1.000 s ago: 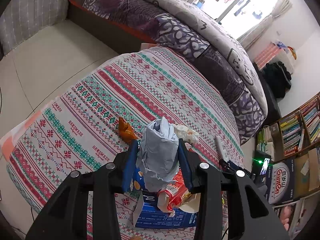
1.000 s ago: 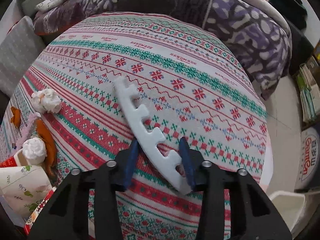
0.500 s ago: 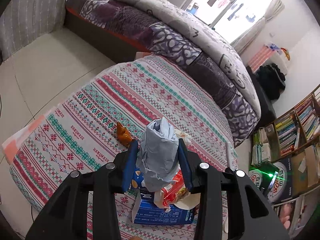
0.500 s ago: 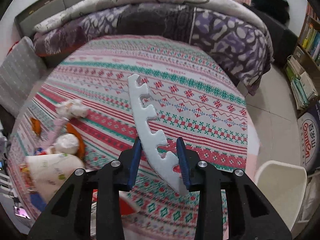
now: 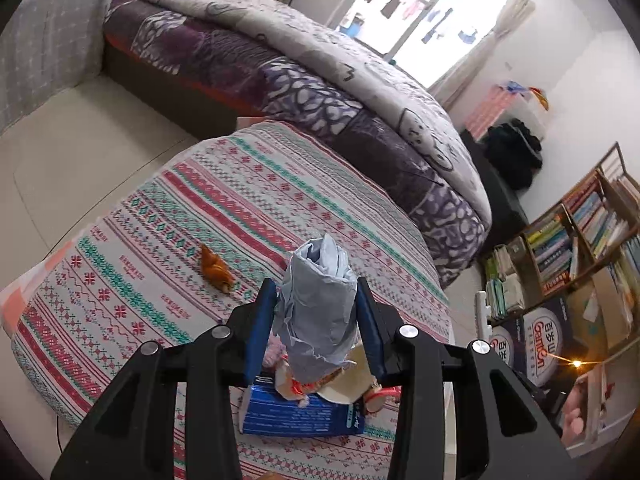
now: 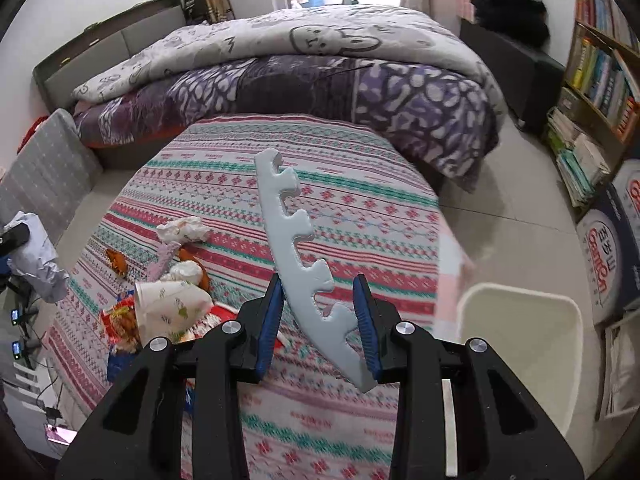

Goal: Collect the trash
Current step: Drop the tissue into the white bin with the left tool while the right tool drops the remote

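Left gripper (image 5: pixel 316 320) is closed on a crumpled grey-blue paper wad (image 5: pixel 318 304), which stands upright between the two blue pads and is lifted above the patterned tablecloth (image 5: pixel 248 200). Right gripper (image 6: pixel 320 312) holds a long white foam strip (image 6: pixel 296 240) with notches on one side; the jaws are only partly closed, and the lower end of the strip presses on the right pad, while the strip leans up and to the left. Under the left gripper lie a blue box (image 5: pixel 296 416) and a red snack wrapper (image 5: pixel 316 384). In the right wrist view a paper cup (image 6: pixel 172 304) with a leaf print lies on its side beside the wrapper, and near it are a white tissue ball (image 6: pixel 184 230) and an orange peel (image 6: pixel 116 260). A white bin (image 6: pixel 520 348) stands on the floor just beside the right edge of the table. Behind the table is a bed (image 6: pixel 320 68) with a purple quilt.
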